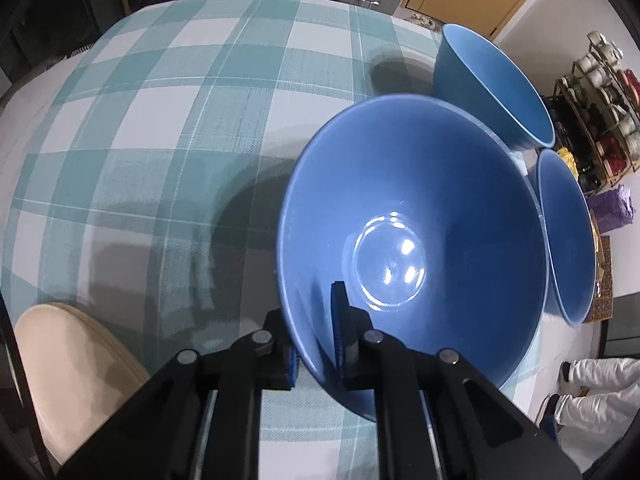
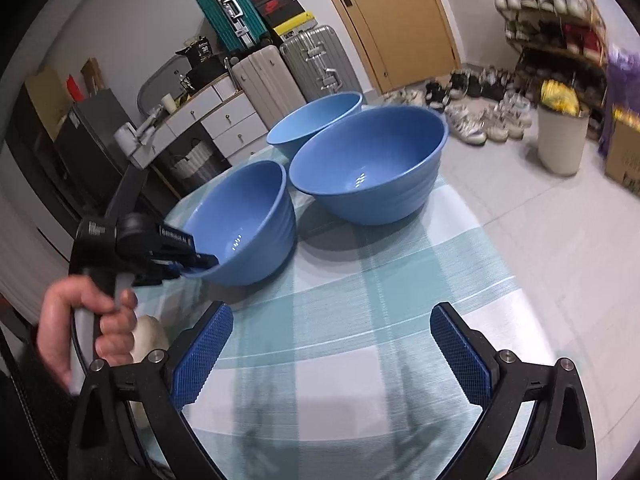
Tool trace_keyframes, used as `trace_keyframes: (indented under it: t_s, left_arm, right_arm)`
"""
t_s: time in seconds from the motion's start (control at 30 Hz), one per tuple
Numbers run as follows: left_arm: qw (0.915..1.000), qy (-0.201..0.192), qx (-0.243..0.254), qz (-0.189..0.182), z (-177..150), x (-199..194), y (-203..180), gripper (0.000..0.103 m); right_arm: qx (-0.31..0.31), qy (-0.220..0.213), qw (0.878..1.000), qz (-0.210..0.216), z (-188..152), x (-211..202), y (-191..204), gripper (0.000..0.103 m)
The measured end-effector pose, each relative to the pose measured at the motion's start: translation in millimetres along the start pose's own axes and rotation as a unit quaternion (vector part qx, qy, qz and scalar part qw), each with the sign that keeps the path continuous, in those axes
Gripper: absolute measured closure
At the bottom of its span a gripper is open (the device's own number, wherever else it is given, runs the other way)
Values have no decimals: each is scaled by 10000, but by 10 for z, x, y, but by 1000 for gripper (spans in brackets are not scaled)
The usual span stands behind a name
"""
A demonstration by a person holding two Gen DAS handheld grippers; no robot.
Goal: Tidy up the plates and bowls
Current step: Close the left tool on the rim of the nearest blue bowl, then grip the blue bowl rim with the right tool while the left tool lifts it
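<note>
Left claw (image 1: pixel 316 344): clamped on the near rim of the nearest blue bowl (image 1: pixel 412 240), one finger inside the wall, the other outside. From the right wrist view I see the same grip at the bowl's left edge, with the person's hand (image 2: pixel 80 328) wrapped around the claw's handle.

Bowl sits on the table (image 1: pixel 180 120), which is covered in a teal-and-white checked cloth. I cannot tell whether its base is still in full contact with the cloth.

Two further blue bowls on the table: a large bowl (image 2: pixel 368 164) just beside the held one to its right, and a far bowl (image 2: pixel 316 118) behind both, near the table's far edge. In the right wrist view the large bowl overlaps the far bowl; whether they touch I cannot tell.

Cream plate (image 1: pixel 68 380) at the near left corner of the table, apart from the bowls, only partly in view.

Right claw (image 2: pixel 332 344): fingers spread wide, nothing between them, hanging over bare cloth short of the bowls.
</note>
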State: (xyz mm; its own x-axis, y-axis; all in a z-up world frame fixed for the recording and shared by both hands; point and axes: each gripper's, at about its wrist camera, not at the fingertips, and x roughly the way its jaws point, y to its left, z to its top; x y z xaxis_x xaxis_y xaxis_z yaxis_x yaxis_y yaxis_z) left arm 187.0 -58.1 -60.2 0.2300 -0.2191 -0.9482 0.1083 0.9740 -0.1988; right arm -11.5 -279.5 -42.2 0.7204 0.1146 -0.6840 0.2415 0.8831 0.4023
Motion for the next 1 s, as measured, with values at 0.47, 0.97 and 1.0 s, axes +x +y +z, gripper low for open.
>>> trace_keyframes:
  t_s: [0.47,0.97,1.0]
  left_arm:
    - [9971,371,656,-144,-563,-217,-7,92]
    - [9906,685,1144,-318,-1055,-372,-146,91]
    - [9903,732,1113,-386,-1064,-356,-143,91]
  right_arm:
    - [542,310,9969,476,70,225,77,2]
    - [548,769,9933,671,-15,398,203,43]
    - [531,749,9937,643,-28,378,202,44]
